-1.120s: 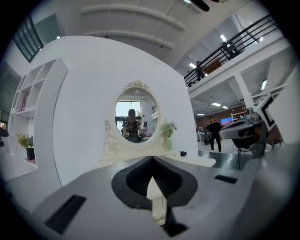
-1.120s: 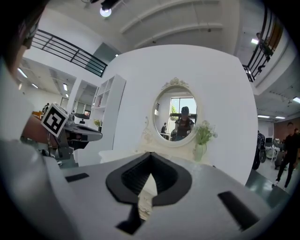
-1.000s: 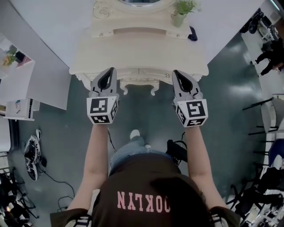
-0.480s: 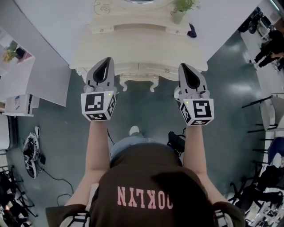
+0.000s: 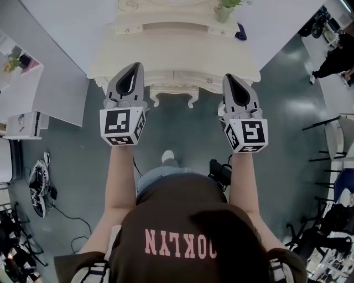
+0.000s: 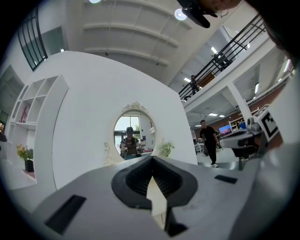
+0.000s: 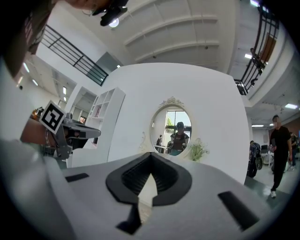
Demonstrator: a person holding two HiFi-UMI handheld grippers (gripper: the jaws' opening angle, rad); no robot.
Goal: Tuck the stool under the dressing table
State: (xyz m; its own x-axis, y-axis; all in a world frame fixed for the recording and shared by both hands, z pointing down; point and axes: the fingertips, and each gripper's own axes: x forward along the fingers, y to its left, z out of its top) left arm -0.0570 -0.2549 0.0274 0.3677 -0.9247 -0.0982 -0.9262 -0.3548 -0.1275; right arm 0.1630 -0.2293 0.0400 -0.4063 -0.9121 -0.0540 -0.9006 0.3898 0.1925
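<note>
The cream dressing table (image 5: 177,52) stands against the white wall at the top of the head view, its round mirror (image 6: 133,133) (image 7: 174,126) ahead of both gripper views. No stool shows in any view. My left gripper (image 5: 134,67) (image 6: 151,159) is held level in front of the table's left front edge, shut and empty. My right gripper (image 5: 230,77) (image 7: 151,155) is held the same way at the table's right front edge, also shut and empty. Neither touches the table.
A potted plant (image 5: 224,8) and a dark item (image 5: 240,34) sit on the tabletop. A white shelf unit (image 5: 22,91) stands left, cables and gear (image 5: 40,188) lie on the floor, black chairs (image 5: 332,143) stand right. A person (image 5: 334,63) walks at upper right.
Both grippers have risen a little in front of the table and stayed shut. The person at upper right has walked on.
</note>
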